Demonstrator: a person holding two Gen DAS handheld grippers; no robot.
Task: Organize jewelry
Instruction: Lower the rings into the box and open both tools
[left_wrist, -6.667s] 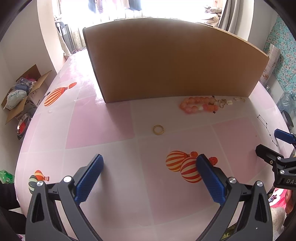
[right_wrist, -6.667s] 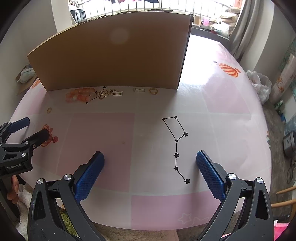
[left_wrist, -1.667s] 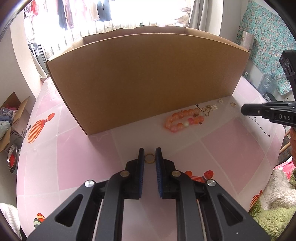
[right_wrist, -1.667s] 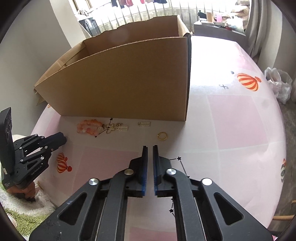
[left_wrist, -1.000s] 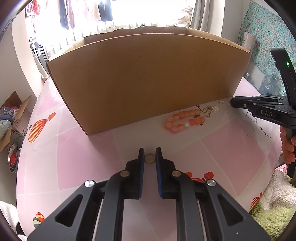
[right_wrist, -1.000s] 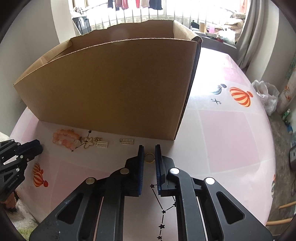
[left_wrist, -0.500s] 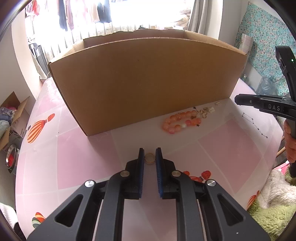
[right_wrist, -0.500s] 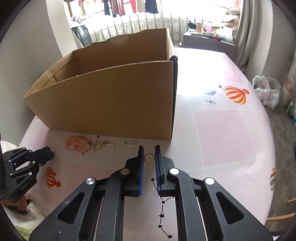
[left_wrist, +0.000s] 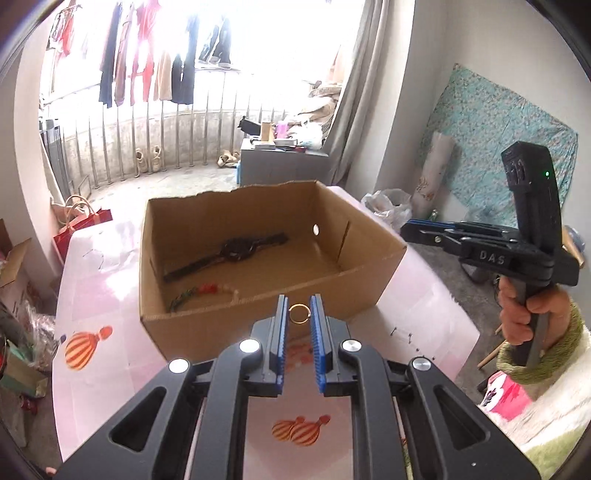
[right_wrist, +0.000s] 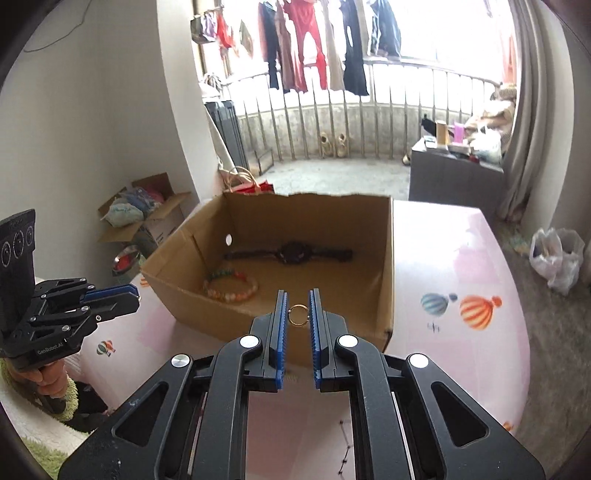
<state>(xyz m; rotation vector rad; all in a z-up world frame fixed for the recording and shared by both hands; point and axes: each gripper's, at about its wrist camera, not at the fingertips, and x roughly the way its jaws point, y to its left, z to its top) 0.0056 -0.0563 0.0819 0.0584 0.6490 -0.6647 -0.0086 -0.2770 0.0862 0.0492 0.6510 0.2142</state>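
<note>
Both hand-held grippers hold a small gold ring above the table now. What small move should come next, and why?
Probably carry both forward over the cardboard box before opening. The left hand-held gripper pinches a gold ring, and the right hand-held gripper pinches another gold ring; both sit just short of the box's near wall. A watch and bead bracelet already lie inside.

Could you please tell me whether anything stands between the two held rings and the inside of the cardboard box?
Only the box's near wall lies ahead, and both rings show at about its top edge. The cardboard box is open-topped, with nothing visible covering it.
</note>
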